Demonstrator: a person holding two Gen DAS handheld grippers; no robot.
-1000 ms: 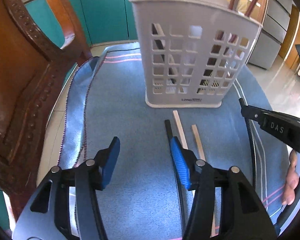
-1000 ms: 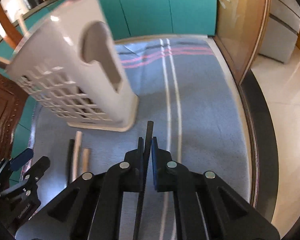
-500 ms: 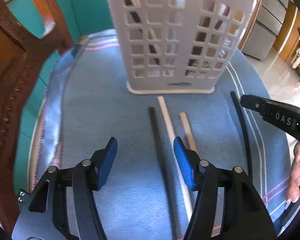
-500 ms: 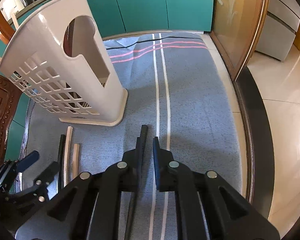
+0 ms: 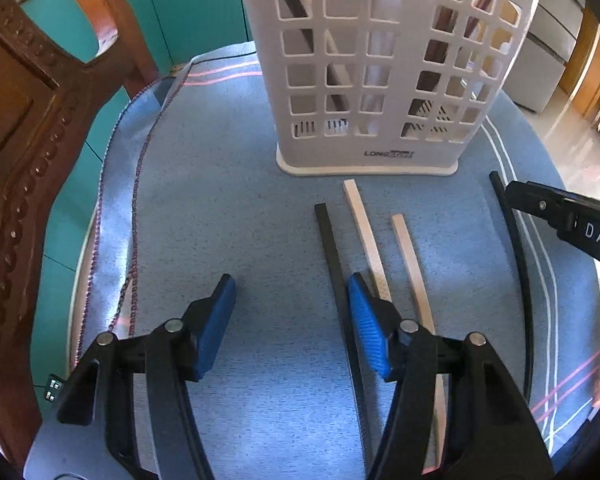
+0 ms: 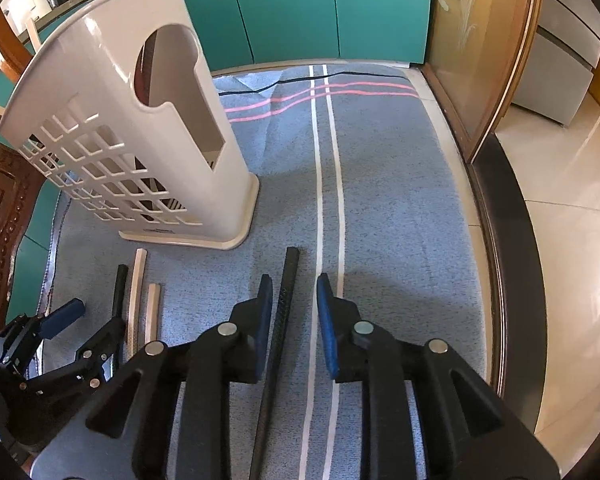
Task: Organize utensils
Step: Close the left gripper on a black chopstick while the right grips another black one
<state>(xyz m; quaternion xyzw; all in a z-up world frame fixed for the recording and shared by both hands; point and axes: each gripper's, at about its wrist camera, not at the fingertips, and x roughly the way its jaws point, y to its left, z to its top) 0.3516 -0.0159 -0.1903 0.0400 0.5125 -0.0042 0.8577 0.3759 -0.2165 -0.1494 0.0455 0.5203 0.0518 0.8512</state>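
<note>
A white perforated utensil holder (image 5: 380, 80) (image 6: 132, 132) stands on the blue cloth with several sticks in it. In front of it lie a black stick (image 5: 332, 248) (image 6: 120, 284) and two pale wooden sticks (image 5: 364, 232) (image 5: 410, 256). My left gripper (image 5: 290, 312) hangs open over the cloth, the black stick just inside its right finger and untouched. My right gripper (image 6: 292, 304) has its jaws opening. Another black stick (image 6: 284, 300) (image 5: 516, 248) lies on the cloth between them, and the pads do not press it.
A carved wooden chair back (image 5: 28, 140) rises close on the left of the table. The cloth's striped right part (image 6: 380, 200) holds nothing. Teal cabinets (image 6: 300, 8) stand behind, and the table's dark rim (image 6: 508, 240) runs along the right.
The right jaws have gone from shut on the black stick to apart, leaving it on the cloth. My left gripper has sunk toward the cloth and come closer to the holder.
</note>
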